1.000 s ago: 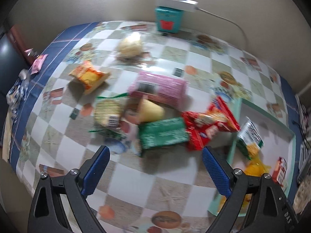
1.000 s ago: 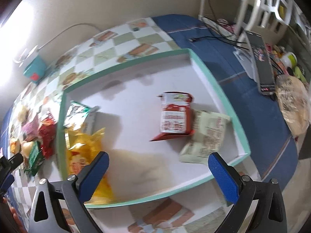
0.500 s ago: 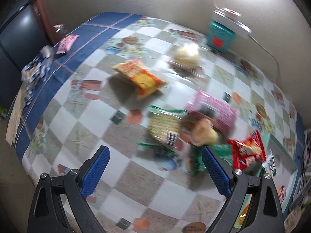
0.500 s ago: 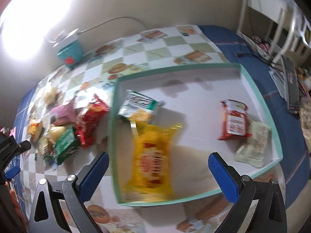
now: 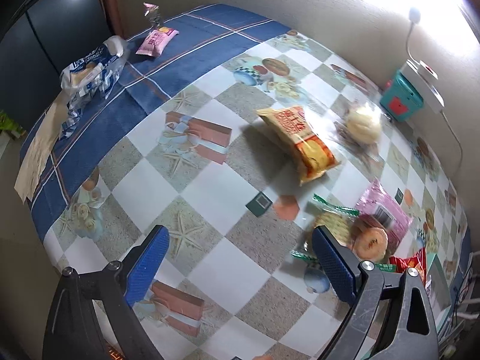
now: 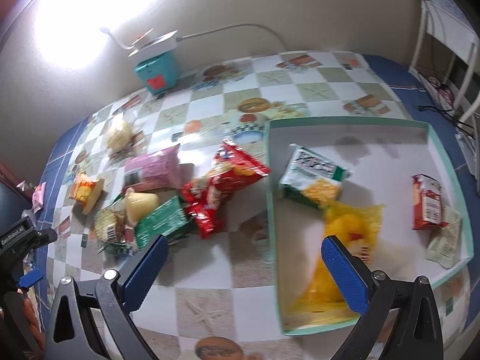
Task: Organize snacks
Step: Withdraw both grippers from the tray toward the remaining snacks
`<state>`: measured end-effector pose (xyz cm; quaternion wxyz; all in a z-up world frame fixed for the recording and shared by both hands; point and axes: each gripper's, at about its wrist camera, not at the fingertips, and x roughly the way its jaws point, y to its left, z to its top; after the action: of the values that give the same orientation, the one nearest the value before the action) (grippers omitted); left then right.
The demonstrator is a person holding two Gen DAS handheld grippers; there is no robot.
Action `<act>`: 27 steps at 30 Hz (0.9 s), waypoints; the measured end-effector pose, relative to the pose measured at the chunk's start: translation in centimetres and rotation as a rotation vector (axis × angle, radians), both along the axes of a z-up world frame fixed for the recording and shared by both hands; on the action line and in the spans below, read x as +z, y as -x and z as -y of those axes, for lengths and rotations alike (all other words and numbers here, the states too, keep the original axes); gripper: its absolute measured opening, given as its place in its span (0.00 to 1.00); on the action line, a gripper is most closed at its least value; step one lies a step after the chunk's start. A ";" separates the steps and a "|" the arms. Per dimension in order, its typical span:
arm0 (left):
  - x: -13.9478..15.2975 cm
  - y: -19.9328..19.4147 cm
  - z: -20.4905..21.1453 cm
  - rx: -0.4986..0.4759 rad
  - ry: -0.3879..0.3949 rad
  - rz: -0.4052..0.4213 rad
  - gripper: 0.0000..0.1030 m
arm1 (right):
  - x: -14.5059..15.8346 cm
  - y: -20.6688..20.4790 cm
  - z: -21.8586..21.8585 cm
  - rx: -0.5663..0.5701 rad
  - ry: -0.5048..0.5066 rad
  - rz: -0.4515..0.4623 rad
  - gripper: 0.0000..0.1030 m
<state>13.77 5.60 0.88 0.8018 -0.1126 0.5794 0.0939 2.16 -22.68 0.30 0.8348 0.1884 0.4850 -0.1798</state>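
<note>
— Nearest first? Left gripper [image 5: 238, 258] spread wide, holding nothing, over bare checked cloth near the table's [image 5: 210, 198] front edge. Right gripper [image 6: 244, 265] likewise wide and empty, its right finger over the tray's [image 6: 271, 198] near left corner.

— Open room? Plenty of bare cloth ahead of the left gripper, out to the blue border along the left edge. Tighter on the right: pile of snacks just left of the tray's wall.

— In the tray? Yellow bag [image 6: 339, 255] near the front, blurred; green-and-white packet [image 6: 312, 177] behind it, touching; red packet [image 6: 427, 205] and pale packet [image 6: 445, 241] together at the right wall.

— Outside? Red bags [image 6: 222, 189], green packet [image 6: 162, 222], pink packet [image 6: 154, 166] heaped together; orange bag [image 5: 300, 141] apart, farther out. Teal box [image 6: 156, 72] at the far edge by the wall.
</note>
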 end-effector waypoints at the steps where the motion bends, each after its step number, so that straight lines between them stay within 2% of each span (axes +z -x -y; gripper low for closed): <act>1: -0.1 -0.1 -0.1 0.001 0.004 -0.004 0.93 | 0.0 -0.3 -0.4 0.015 0.002 0.000 1.00; 10: -2.6 -1.3 1.0 -0.040 0.116 -0.064 0.96 | -0.3 -3.2 -3.7 0.191 0.011 0.012 1.00; 18: -3.9 -2.3 2.4 -0.071 0.057 -0.109 0.96 | -1.9 -5.3 -4.7 0.269 0.034 -0.025 1.00; 27: -4.6 -3.6 2.1 -0.057 0.040 -0.120 0.96 | -3.0 -7.1 -7.0 0.385 0.028 -0.037 1.00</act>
<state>17.32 3.46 -3.74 0.7656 -0.1064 0.6310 0.0662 9.28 -15.71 -2.72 0.8474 0.0772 0.5246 -0.0269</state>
